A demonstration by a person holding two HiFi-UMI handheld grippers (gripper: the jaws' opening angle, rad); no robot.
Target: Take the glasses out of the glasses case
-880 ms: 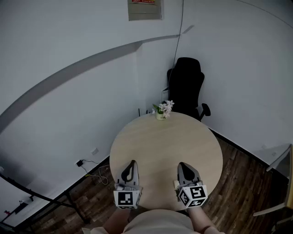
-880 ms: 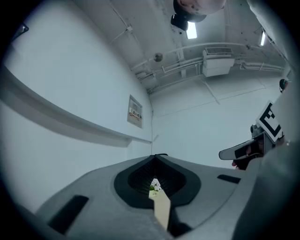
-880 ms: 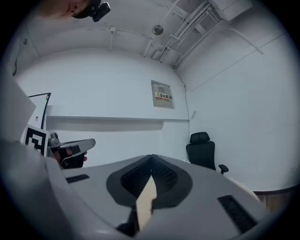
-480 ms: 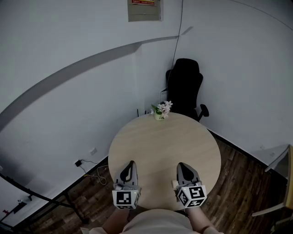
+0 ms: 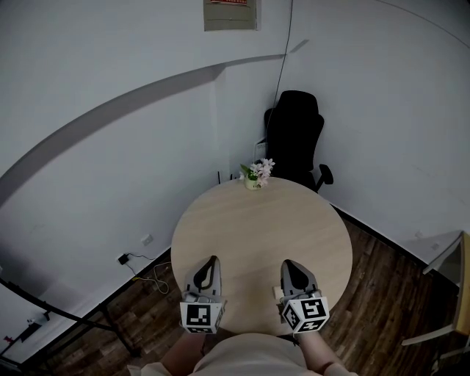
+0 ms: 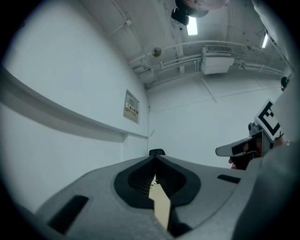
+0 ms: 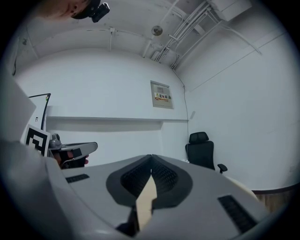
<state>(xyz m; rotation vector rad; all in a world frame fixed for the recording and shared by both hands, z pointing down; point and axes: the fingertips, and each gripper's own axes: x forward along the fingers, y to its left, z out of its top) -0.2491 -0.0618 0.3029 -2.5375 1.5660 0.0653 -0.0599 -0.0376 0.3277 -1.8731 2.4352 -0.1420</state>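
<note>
A: Surfaces first.

B: One round table with a pale, matte, wood-look top. The floor is dark planks and the walls are plain white. One black office chair, high-backed with armrests, stands behind the table's far edge. One small flower pot with pale blooms sits at the far rim.

A: Claws?

B: Two. The left gripper and right gripper are over the near edge, side by side and apart, both pointing across the table. They have grey moulded shells and black ribbed pads. Each carries one marker cube with black-and-white squares. The left is clenched with its tips meeting and grasps nothing. Only a sliver of table top shows through the slot below the tips. The right is the same, clenched on nothing.

A: Glasses case?

B: It shows in no view, so I cannot place it.

A: Anything hard to read?

B: The one wall panel is cut off by the top edge and its print is too small to read. The person's arms are cropped at the bottom edge.
</note>
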